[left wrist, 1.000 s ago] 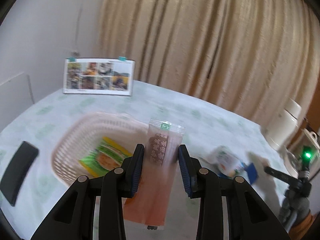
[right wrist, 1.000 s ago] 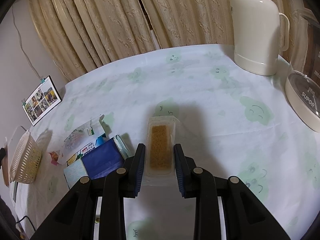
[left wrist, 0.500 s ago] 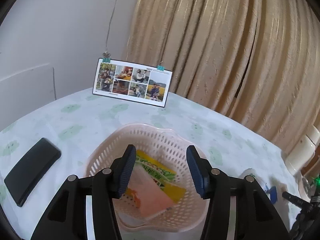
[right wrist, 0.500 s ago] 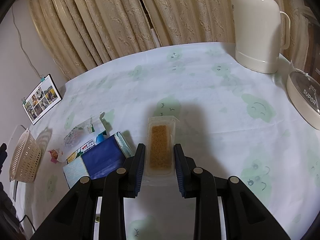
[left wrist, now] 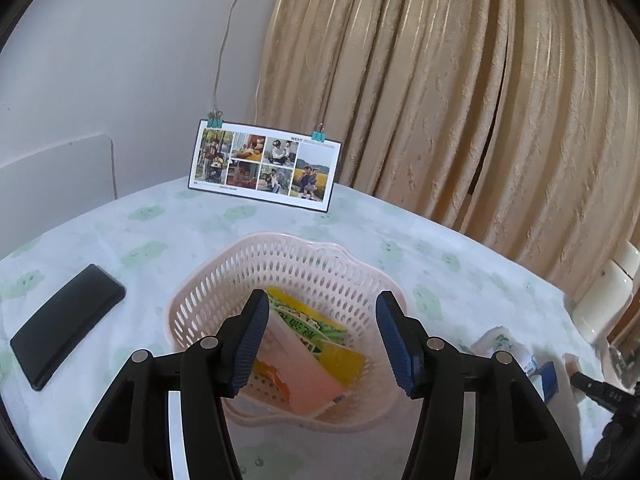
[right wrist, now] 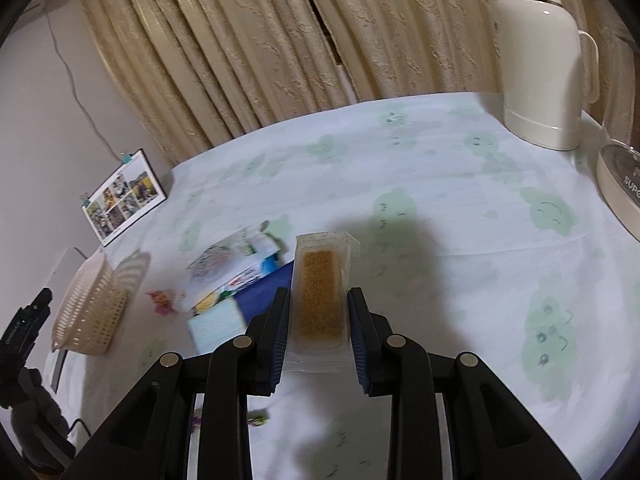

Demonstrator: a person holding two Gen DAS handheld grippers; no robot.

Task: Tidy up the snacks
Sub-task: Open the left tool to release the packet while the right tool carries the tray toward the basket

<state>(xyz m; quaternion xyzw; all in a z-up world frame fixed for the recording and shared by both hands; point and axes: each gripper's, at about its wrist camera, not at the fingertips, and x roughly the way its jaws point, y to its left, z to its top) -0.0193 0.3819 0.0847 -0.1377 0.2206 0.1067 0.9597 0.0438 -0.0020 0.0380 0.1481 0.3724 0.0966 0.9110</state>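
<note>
Now released, the pink snack packet (left wrist: 308, 376) lies in the basket (left wrist: 296, 268); left hand-held gripper (left wrist: 320, 336) stands apart above it. Right hand-held gripper (right wrist: 318, 328) clamps a clear cracker pack (right wrist: 318, 300); remaining snacks (right wrist: 236, 276) at 10 o'clock on the table (right wrist: 440, 200).

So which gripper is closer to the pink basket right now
Left. The left gripper hangs open directly over the basket; the right gripper is well off to its side, holding a cracker pack.

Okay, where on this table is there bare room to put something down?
Bare cloth between the photo card and basket, and the wide stretch left of the kettle. Crowded around the snack packets and blue box beside the basket.
</note>
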